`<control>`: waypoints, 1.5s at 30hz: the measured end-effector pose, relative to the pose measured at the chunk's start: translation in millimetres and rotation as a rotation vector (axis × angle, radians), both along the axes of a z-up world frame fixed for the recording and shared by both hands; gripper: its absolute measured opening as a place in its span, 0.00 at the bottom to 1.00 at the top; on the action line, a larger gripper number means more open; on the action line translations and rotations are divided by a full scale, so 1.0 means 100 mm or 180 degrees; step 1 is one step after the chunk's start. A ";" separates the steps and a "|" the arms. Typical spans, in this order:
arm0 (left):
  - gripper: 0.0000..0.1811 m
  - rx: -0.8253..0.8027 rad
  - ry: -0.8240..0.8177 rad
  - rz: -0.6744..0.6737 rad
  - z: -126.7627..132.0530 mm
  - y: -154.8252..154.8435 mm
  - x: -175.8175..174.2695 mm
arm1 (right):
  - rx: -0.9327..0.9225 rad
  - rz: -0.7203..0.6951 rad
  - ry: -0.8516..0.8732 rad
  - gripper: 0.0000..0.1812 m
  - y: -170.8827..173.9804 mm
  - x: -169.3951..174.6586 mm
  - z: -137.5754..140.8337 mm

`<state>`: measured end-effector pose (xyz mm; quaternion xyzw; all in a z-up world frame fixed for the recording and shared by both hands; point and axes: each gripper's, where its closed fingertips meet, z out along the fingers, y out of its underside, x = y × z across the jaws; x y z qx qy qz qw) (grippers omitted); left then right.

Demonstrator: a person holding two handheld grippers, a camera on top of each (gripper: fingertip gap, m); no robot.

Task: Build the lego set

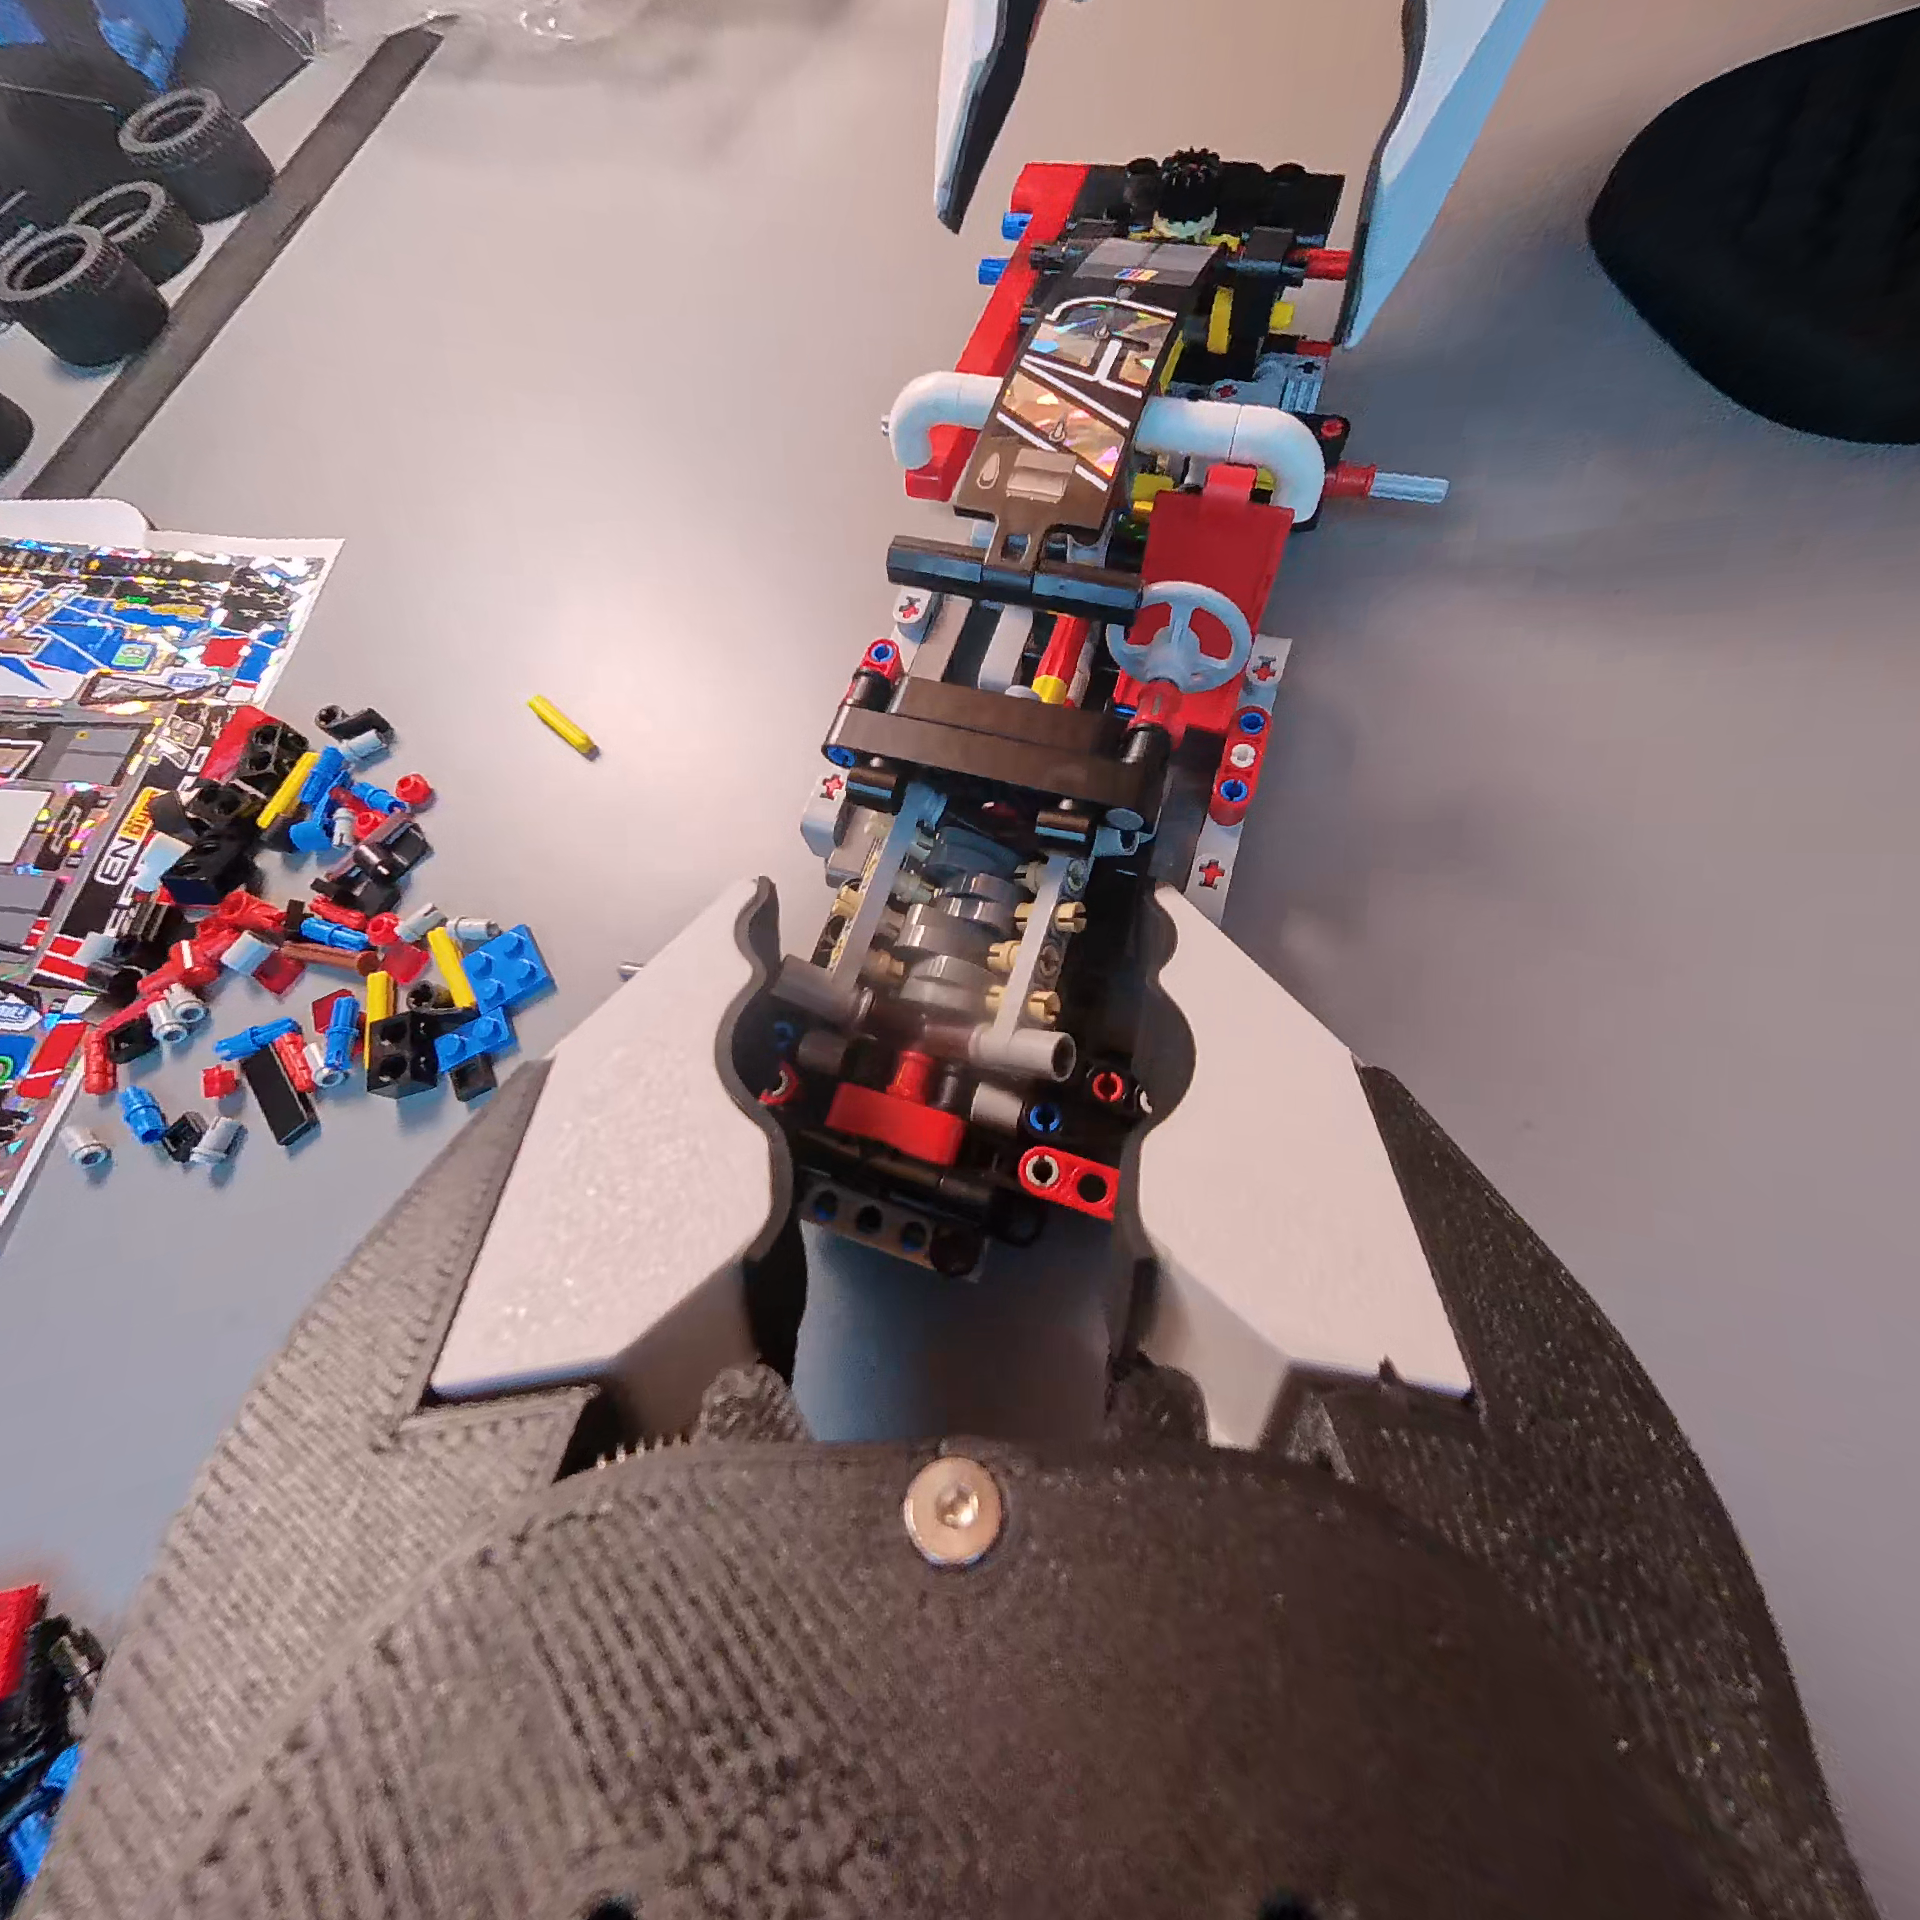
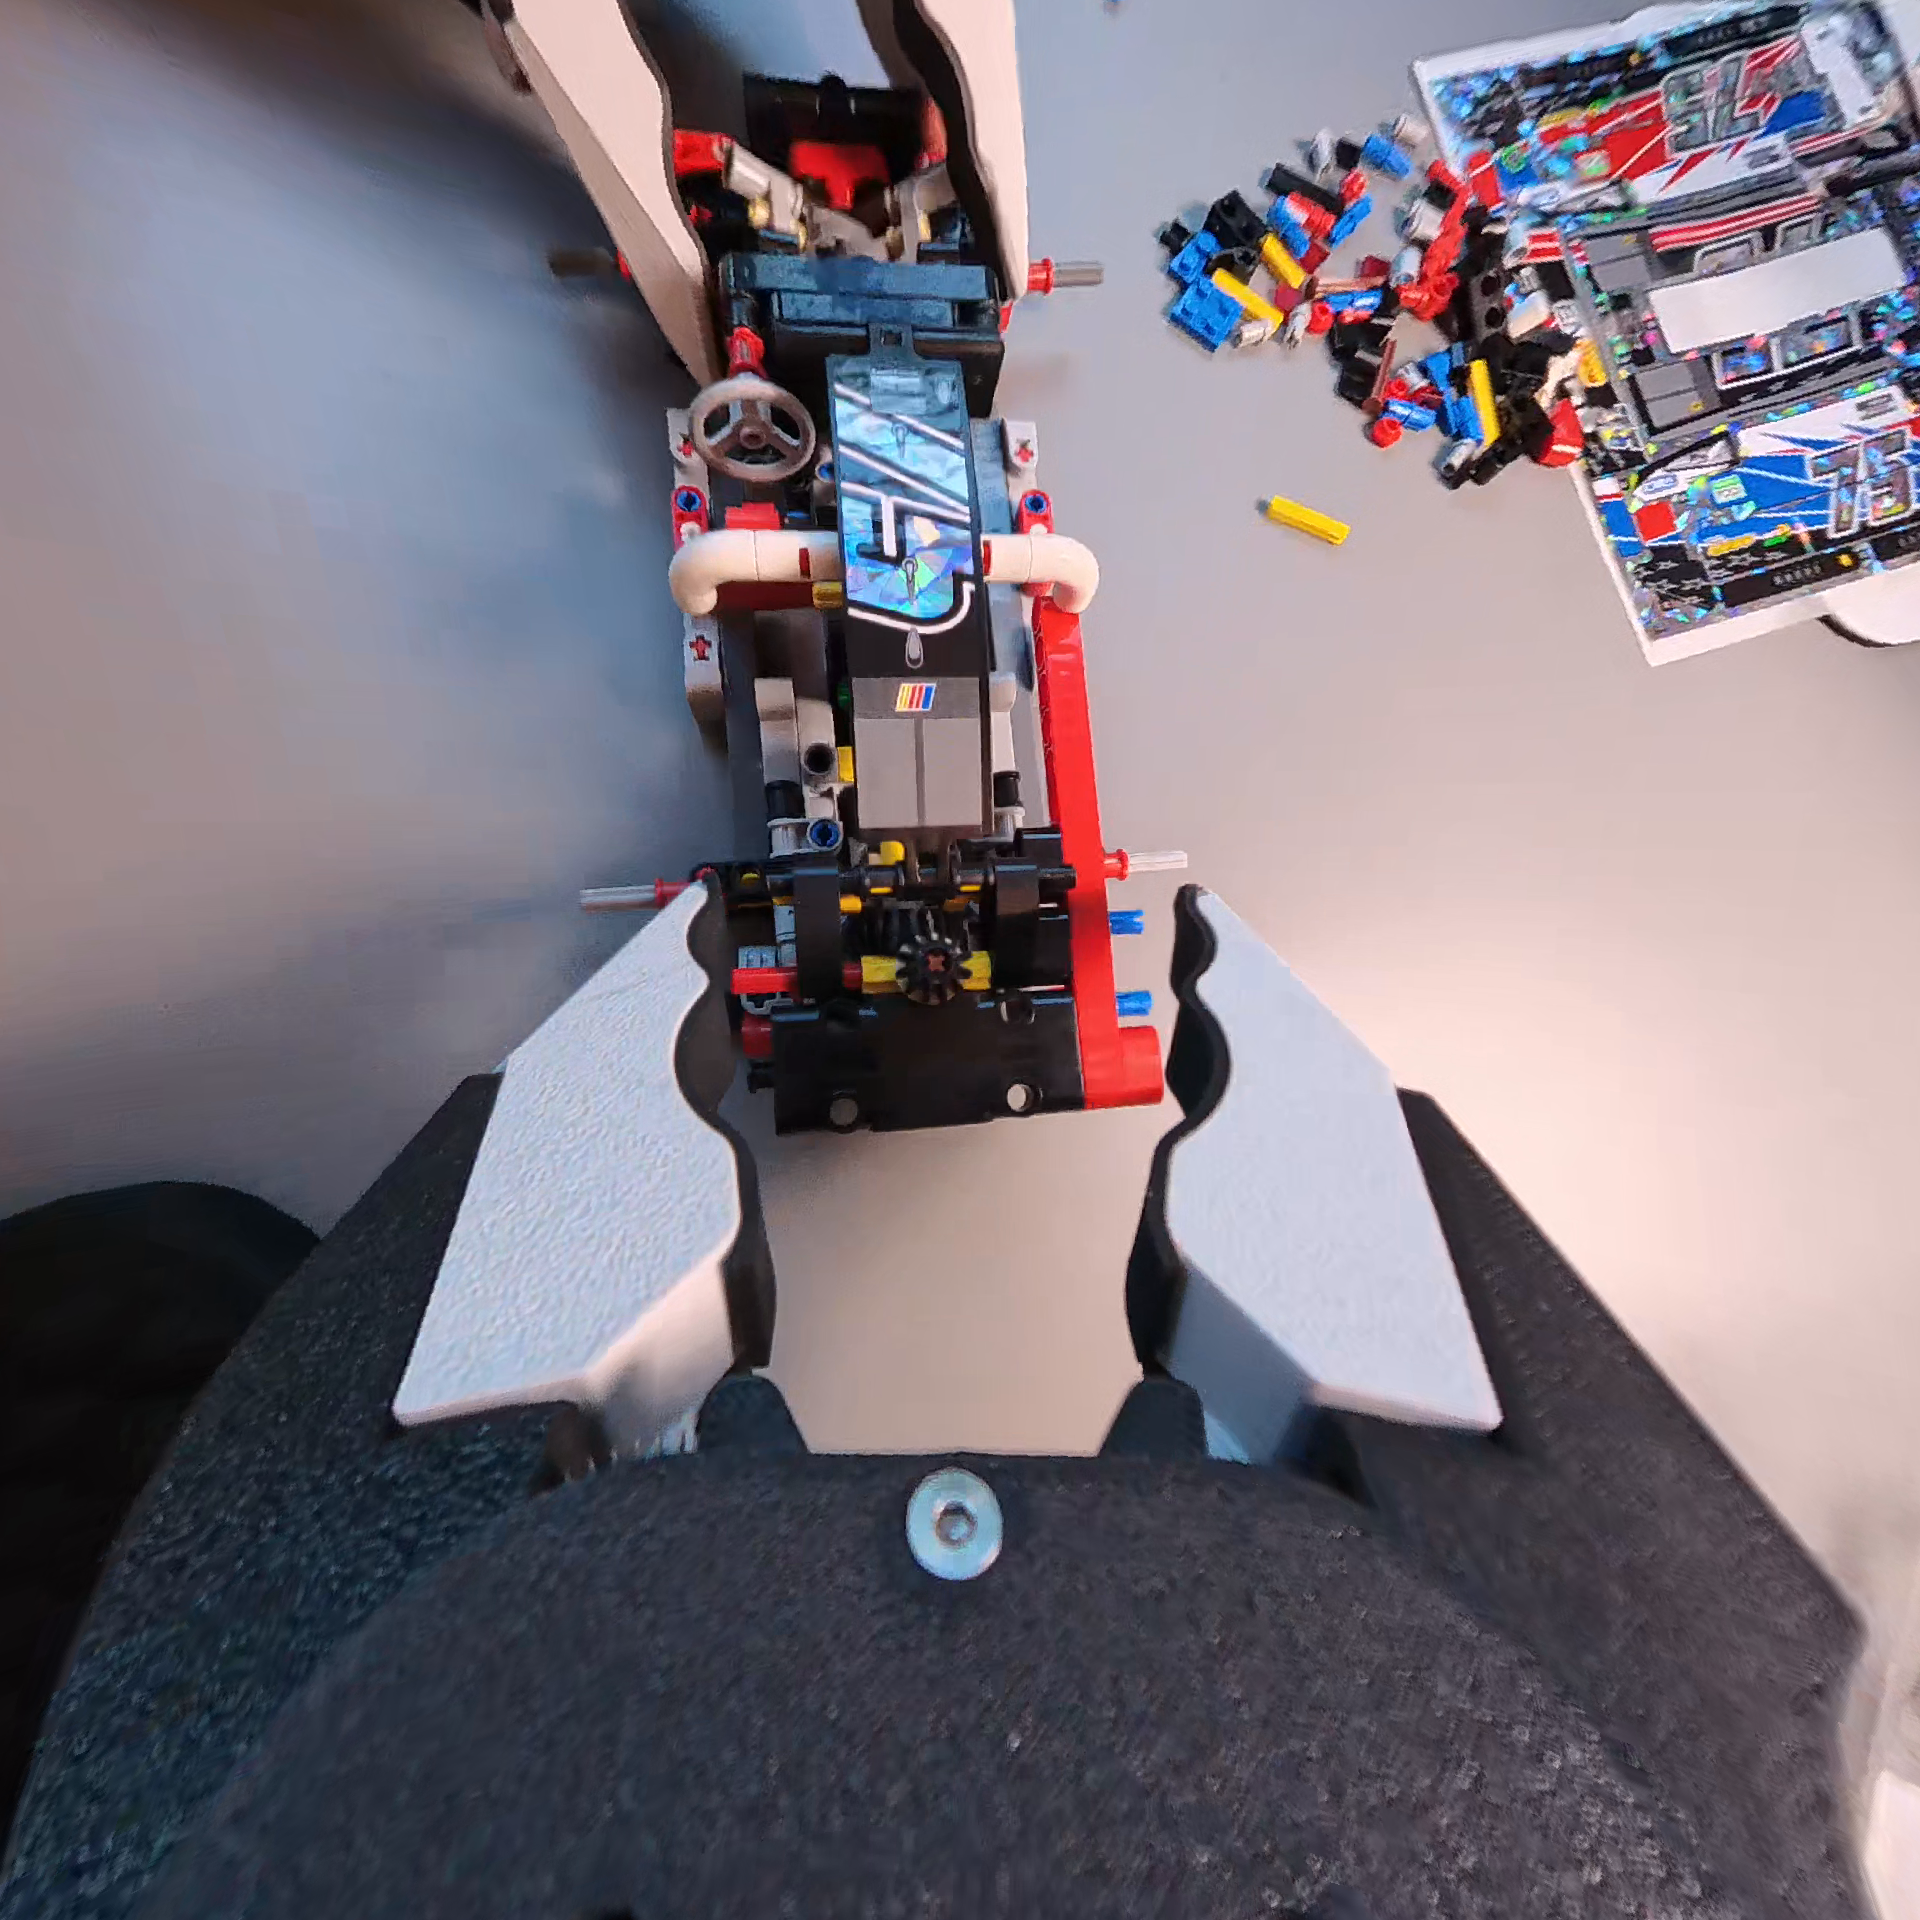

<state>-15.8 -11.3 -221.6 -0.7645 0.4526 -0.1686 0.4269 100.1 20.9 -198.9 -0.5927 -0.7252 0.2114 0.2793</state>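
A long Lego car chassis (image 1: 1081, 416) in red, black and grey lies on the grey table, with a grey steering wheel (image 1: 1179, 634) and white curved tubes. My left gripper (image 1: 961, 904) is shut on its engine end, one finger on each side. It also shows at the top of the right wrist view (image 2: 862, 332). My right gripper (image 2: 945, 899) is open around the other end of the chassis (image 2: 914, 644), by the black gear. Its left finger touches the side; its right finger stands just off the red beam. It also shows at the top of the left wrist view (image 1: 1151, 281).
A pile of small loose parts (image 1: 301, 914) (image 2: 1403, 301) lies beside a shiny sticker sheet (image 1: 125, 665) (image 2: 1745, 312). A single yellow axle (image 1: 561, 724) (image 2: 1307, 520) lies between pile and chassis. Black tyres (image 1: 156, 156) sit at the far left. A dark cloth shape (image 1: 1766, 239) is at the right. There is about 15 centimeters between the tips of the two grippers.
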 end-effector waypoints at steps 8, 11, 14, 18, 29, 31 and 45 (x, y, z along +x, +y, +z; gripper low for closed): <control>0.37 0.0050 0.0003 0.0020 0.00 -0.06 -0.02 | 0.0245 0.0332 -0.0664 0.35 -0.01 -0.04 -0.09; 0.37 0.0075 0.0006 0.0033 0.00 -0.07 -0.03 | 0.0251 0.0376 -0.0676 0.35 -0.02 -0.05 -0.09; 0.36 0.0104 0.0014 0.0026 0.00 -0.08 -0.03 | 0.0239 0.0457 -0.0651 0.35 -0.04 -0.05 -0.09; 0.36 0.0072 0.0015 0.0010 0.00 -0.10 -0.03 | 0.0178 0.0553 -0.0606 0.35 -0.06 -0.05 -0.09; 0.49 -0.0297 -0.0596 -0.0413 0.59 -0.06 0.24 | 0.0289 -0.0101 0.0112 0.40 0.01 0.00 0.24; 0.50 -0.0425 -0.0555 -0.0649 0.62 0.00 0.42 | 0.0375 -0.0463 0.0254 0.38 0.00 0.10 0.23; 0.52 -0.1637 0.0328 -0.1942 0.23 0.11 1.20 | 0.0245 -0.1569 0.1165 0.35 0.04 0.26 0.06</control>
